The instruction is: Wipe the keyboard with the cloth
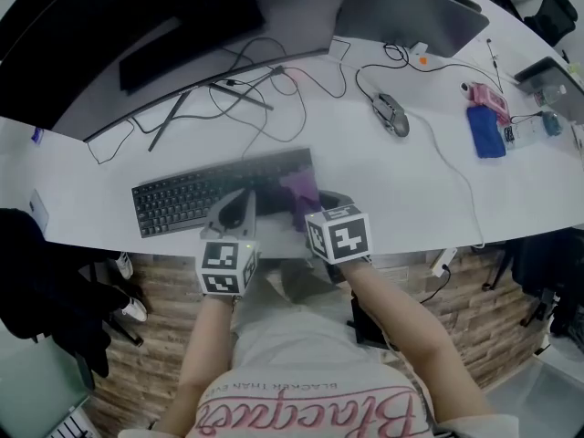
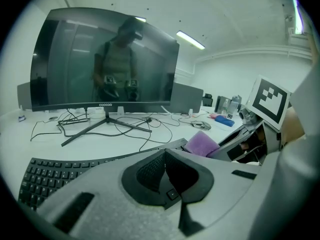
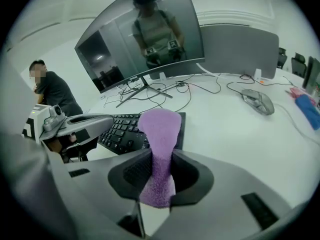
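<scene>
We see the purple cloth (image 1: 299, 190) at the tip of our right tool (image 1: 308, 210), on the right end of the black keyboard (image 1: 196, 196). Our left tool (image 1: 239, 213) is just beside it, over the keys, near the front edge of the white worktop (image 1: 401, 199)

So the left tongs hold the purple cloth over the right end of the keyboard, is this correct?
Not quite: it is the right tongs that hold the purple cloth over the right end of the keyboard; the right gripper view shows them shut on it. The left tongs are shut with nothing between them, as the left gripper view shows.
</scene>
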Tool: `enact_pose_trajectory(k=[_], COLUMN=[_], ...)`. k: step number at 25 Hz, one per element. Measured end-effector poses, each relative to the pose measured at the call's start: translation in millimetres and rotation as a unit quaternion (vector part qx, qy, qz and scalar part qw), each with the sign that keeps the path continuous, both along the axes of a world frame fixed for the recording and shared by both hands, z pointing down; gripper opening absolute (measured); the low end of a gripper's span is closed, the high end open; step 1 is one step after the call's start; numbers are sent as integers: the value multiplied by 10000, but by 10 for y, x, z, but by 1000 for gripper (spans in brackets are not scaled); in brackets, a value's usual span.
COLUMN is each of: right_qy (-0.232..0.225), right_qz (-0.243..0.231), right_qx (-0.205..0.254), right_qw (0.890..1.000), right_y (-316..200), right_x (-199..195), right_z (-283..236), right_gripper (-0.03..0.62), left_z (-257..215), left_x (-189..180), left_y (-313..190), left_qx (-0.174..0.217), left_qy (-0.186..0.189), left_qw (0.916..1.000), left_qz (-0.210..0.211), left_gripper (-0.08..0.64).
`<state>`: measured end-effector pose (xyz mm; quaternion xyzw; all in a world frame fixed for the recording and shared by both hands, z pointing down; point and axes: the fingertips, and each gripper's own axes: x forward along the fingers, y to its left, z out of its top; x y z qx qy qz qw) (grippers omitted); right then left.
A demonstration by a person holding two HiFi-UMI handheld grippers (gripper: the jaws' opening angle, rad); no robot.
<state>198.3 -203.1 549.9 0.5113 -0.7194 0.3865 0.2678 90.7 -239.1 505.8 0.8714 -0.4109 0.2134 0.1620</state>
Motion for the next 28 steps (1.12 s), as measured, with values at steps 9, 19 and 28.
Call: enact_pose_trajectory(k=[9,19,28], right_qy=[500,633,448], right_qz=[418,789,764], right_qx=[43,772,1731], right_qw=[9979,9919,9809], right_y=[89,35,-130], right_x=[552,688,282], right_z=[-38,-603,-1311], right_gripper=[87,87,87], left_z=[-148,-519,-1053], left_x=[241,154,-85], left_y=[-20,-108,-145], left_qx=[121,476,1036], left_qy=[125,270,435], left_qw=[9998,9983,9934], left_qz=[131,198,220], left_gripper=[6,6,6])
